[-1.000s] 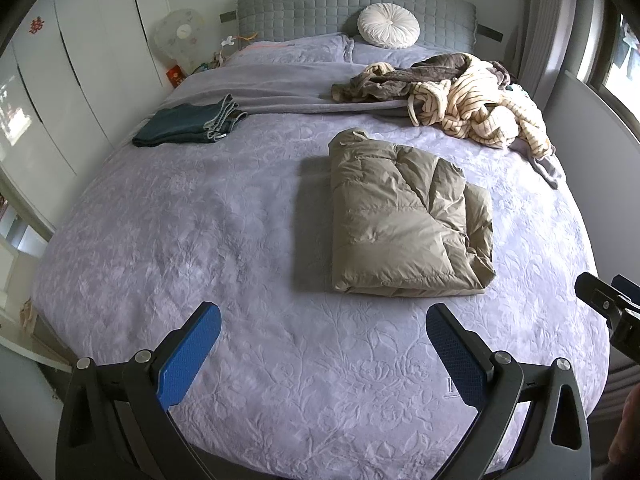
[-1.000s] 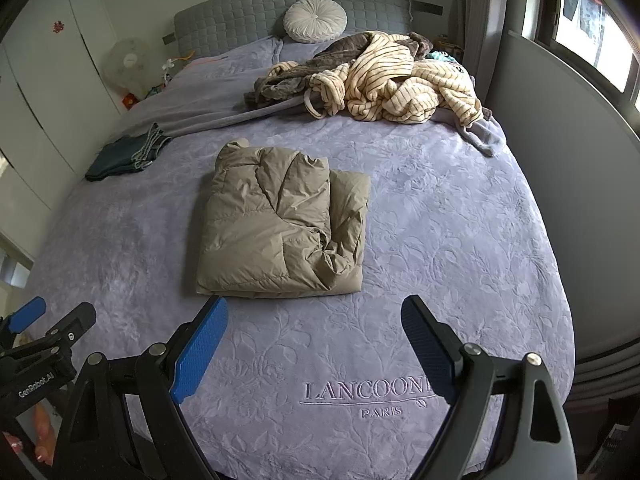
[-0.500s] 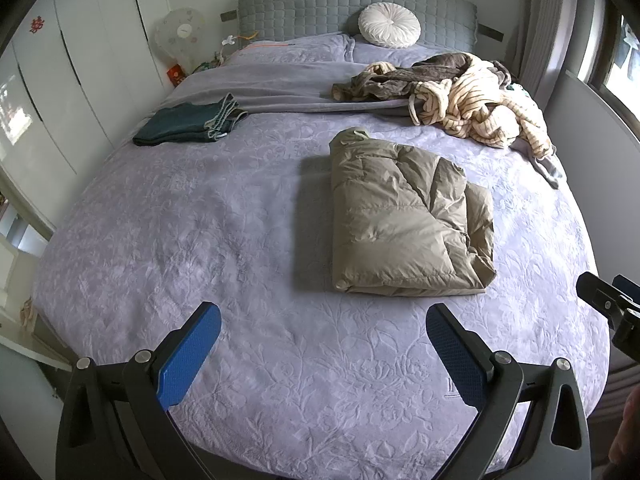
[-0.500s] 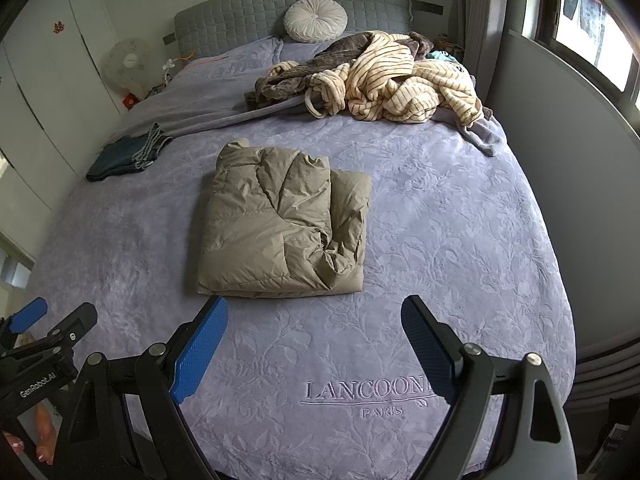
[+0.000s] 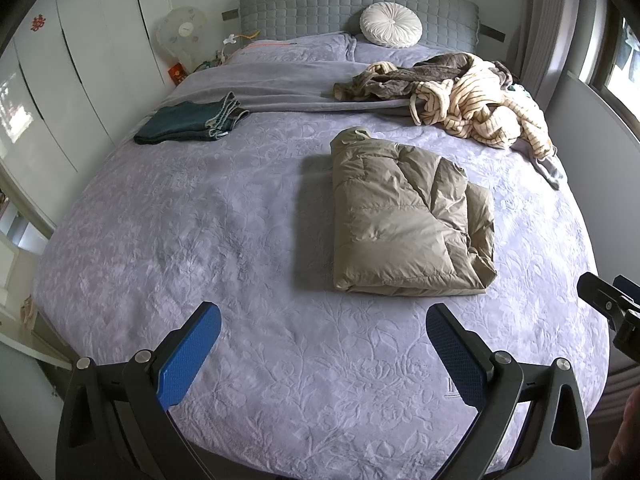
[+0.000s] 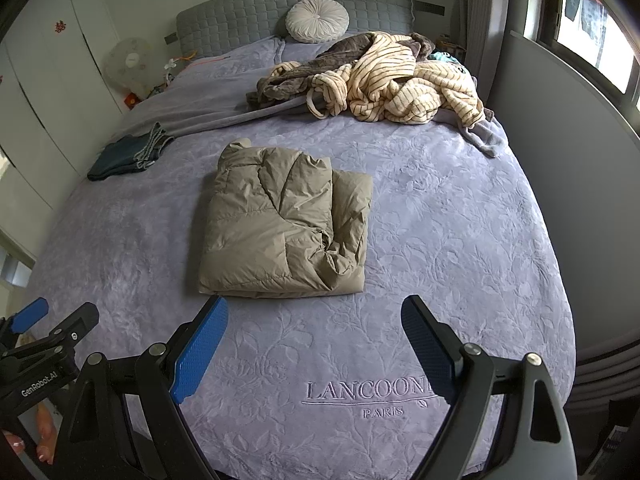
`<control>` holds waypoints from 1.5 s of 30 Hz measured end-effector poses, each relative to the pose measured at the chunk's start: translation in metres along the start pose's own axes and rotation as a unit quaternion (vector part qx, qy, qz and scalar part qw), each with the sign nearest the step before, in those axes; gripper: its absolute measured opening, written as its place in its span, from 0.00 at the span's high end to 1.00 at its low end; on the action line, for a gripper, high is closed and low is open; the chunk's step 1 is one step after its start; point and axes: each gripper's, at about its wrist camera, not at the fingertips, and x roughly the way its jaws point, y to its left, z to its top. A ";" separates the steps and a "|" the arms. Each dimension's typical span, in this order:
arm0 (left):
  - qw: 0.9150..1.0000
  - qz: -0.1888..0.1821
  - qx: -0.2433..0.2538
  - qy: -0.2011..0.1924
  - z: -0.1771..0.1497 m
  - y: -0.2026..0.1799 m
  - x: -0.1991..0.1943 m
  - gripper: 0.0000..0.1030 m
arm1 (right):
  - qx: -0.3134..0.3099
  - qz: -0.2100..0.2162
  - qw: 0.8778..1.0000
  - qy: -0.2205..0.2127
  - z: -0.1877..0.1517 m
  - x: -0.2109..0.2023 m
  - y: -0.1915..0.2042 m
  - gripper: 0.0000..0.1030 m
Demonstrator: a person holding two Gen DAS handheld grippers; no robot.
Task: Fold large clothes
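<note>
A khaki puffer jacket [image 5: 408, 216] lies folded into a thick rectangle on the lilac bedspread [image 5: 200, 240]; it also shows in the right wrist view [image 6: 284, 220]. My left gripper [image 5: 324, 320] is open and empty, held above the foot of the bed, short of the jacket. My right gripper [image 6: 314, 312] is open and empty, just short of the jacket's near edge. A heap of unfolded clothes, striped cream robe [image 5: 488, 112] and brown garment [image 5: 404, 80], lies at the far right [image 6: 400, 76].
Folded dark jeans [image 5: 188, 124] lie at the far left [image 6: 124, 156]. A round white cushion [image 5: 390, 30] leans on the grey headboard. Wardrobe doors [image 5: 60, 80] and a fan [image 5: 180, 36] stand left; a wall and window [image 6: 580, 100] are right.
</note>
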 end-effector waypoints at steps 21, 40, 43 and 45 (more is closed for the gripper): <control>1.000 0.000 0.000 0.000 0.001 -0.001 0.000 0.00 | 0.002 -0.001 1.000 -0.001 -0.002 -0.001 0.002 0.12; 1.000 0.005 0.001 -0.001 -0.005 0.006 -0.001 0.00 | 0.003 0.000 1.000 -0.001 -0.002 -0.002 0.001 0.12; 1.000 0.006 0.001 -0.001 -0.004 0.005 -0.002 0.00 | 0.004 0.000 1.000 -0.001 -0.003 -0.001 0.001 0.12; 1.000 0.007 0.001 -0.001 -0.004 0.005 -0.002 0.00 | 0.004 -0.001 1.000 -0.002 -0.004 -0.001 0.001 0.12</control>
